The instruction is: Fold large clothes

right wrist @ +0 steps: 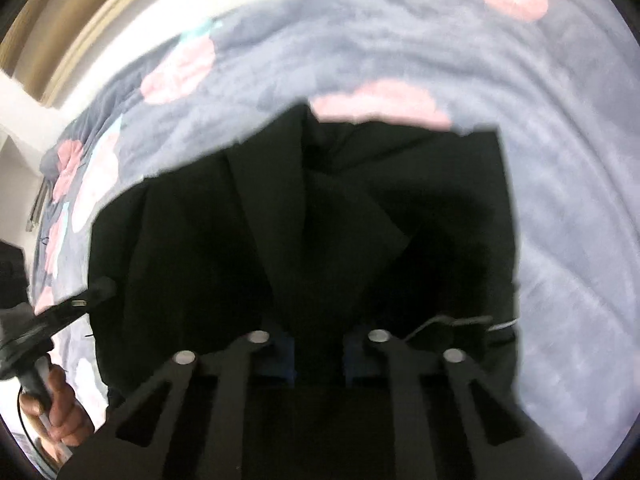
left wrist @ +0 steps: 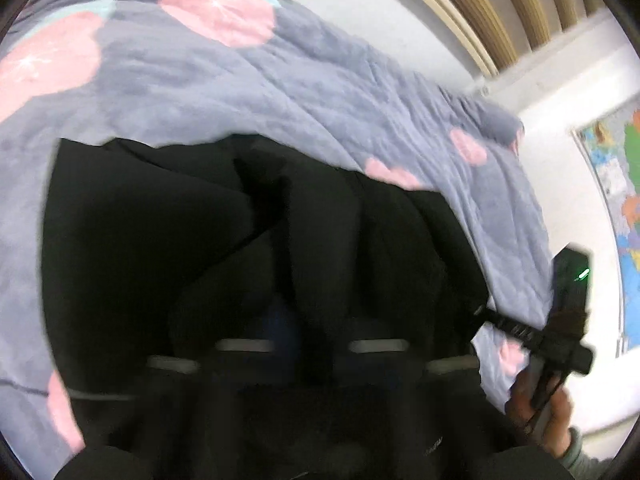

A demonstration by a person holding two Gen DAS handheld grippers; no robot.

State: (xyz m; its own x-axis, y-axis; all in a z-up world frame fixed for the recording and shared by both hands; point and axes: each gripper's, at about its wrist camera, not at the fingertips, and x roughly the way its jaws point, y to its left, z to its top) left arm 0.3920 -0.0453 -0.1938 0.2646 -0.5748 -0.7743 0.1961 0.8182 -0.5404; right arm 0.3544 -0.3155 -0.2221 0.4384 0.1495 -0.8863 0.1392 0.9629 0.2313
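A large black garment [left wrist: 248,248] lies partly folded on a grey-blue bedspread with pink fruit prints [left wrist: 240,92]. It also fills the middle of the right wrist view [right wrist: 320,220]. My left gripper [left wrist: 312,354] is low over the garment's near edge, its blue pads close together with black cloth between them. My right gripper [right wrist: 320,354] is also at the near edge, its blue pads [right wrist: 286,354] narrowly apart with dark cloth between them. Each gripper shows at the side of the other's view, the right one [left wrist: 560,344] and the left one [right wrist: 52,316], held by a hand.
The bedspread [right wrist: 560,200] spreads wide around the garment. A white wall and tan curtain [left wrist: 520,8] stand behind the bed. A coloured map poster [left wrist: 624,200] hangs at the right.
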